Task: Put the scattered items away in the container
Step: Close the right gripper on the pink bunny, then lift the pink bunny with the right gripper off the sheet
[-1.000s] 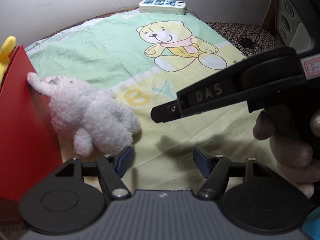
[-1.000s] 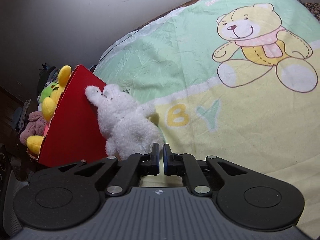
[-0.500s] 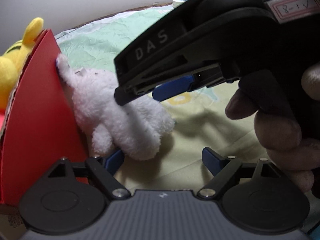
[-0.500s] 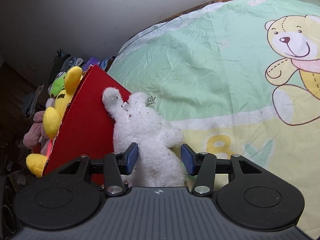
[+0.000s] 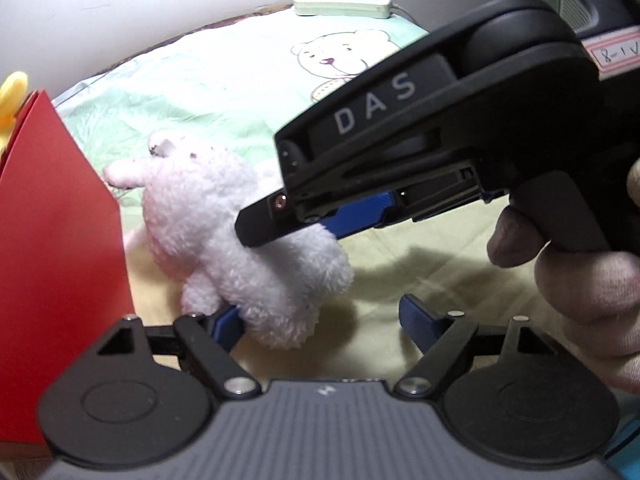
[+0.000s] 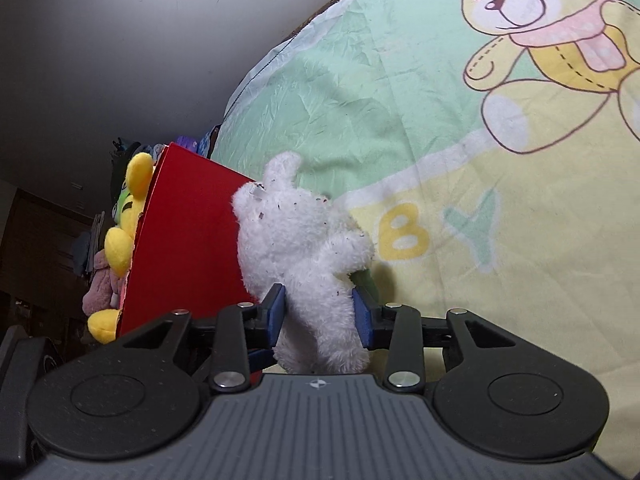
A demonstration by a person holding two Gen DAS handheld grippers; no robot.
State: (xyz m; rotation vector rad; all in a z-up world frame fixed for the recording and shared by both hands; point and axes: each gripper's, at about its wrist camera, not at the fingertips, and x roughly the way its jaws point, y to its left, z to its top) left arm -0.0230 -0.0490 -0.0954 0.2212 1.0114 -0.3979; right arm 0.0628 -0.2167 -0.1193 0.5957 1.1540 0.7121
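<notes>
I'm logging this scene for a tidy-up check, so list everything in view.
white plush toy: 1, white, lying on the blanket against the red box
red box: 1, red, left of the blanket
plush toys in the box: several, yellow, green, pink
blanket: 1, green and yellow, bear print
power strip: 1, pale, by the wall
left gripper: open, beside the plush
right gripper: jaws just closing, pads on the white plush
hand: 1, holding the right gripper
</notes>
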